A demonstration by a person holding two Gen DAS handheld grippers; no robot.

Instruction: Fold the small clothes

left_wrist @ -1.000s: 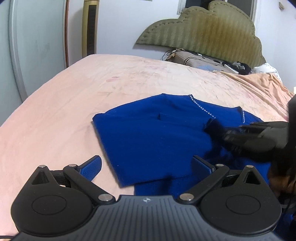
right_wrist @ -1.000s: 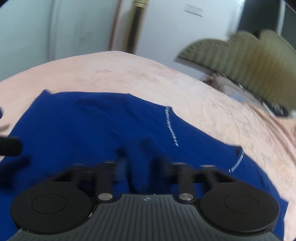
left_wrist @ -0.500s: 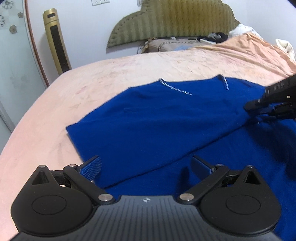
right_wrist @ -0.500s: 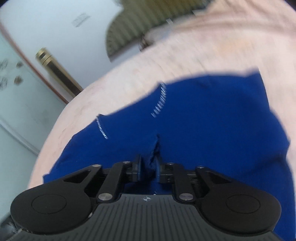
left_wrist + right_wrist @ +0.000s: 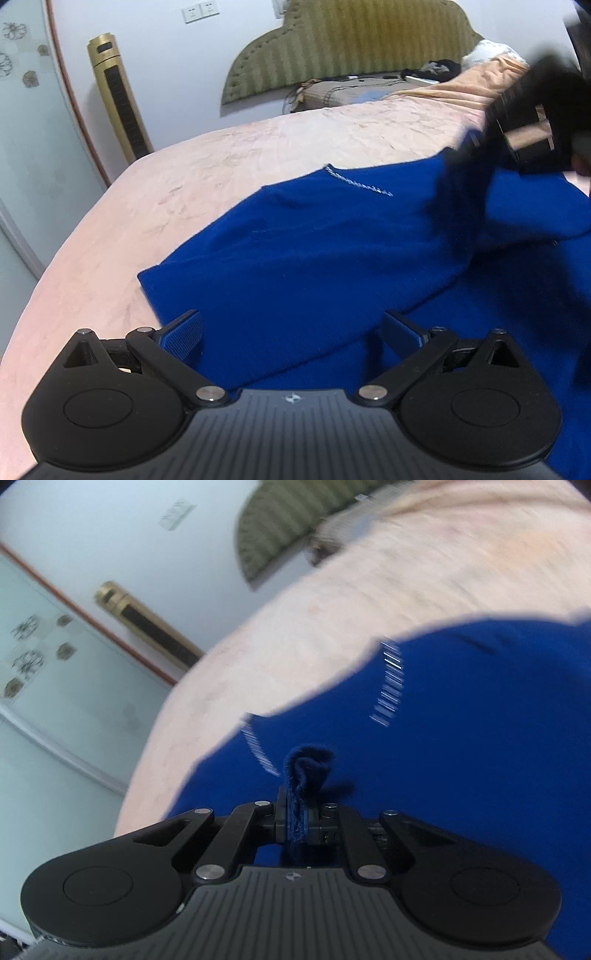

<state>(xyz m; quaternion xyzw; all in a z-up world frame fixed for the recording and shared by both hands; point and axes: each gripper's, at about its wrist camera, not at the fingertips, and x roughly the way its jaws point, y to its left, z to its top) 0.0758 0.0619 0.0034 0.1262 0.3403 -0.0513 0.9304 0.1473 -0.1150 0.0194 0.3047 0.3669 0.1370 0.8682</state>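
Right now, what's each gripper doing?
Left gripper: open, holding nothing, over the blue knit garment.
Right gripper: closed on a pinched fold of that garment.

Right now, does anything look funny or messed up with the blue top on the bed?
Nothing looks torn or spilled. The blue top is simply mid-fold: the right gripper pinches a bunched bit of it and lifts that part off the pink bedsheet, so it sits crooked. The left gripper is open above the cloth.

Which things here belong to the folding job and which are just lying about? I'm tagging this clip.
Job:
blue garment
right gripper, shut on a pinch of it
left gripper, open above it

Lying about:
bed sheet
headboard
tower fan
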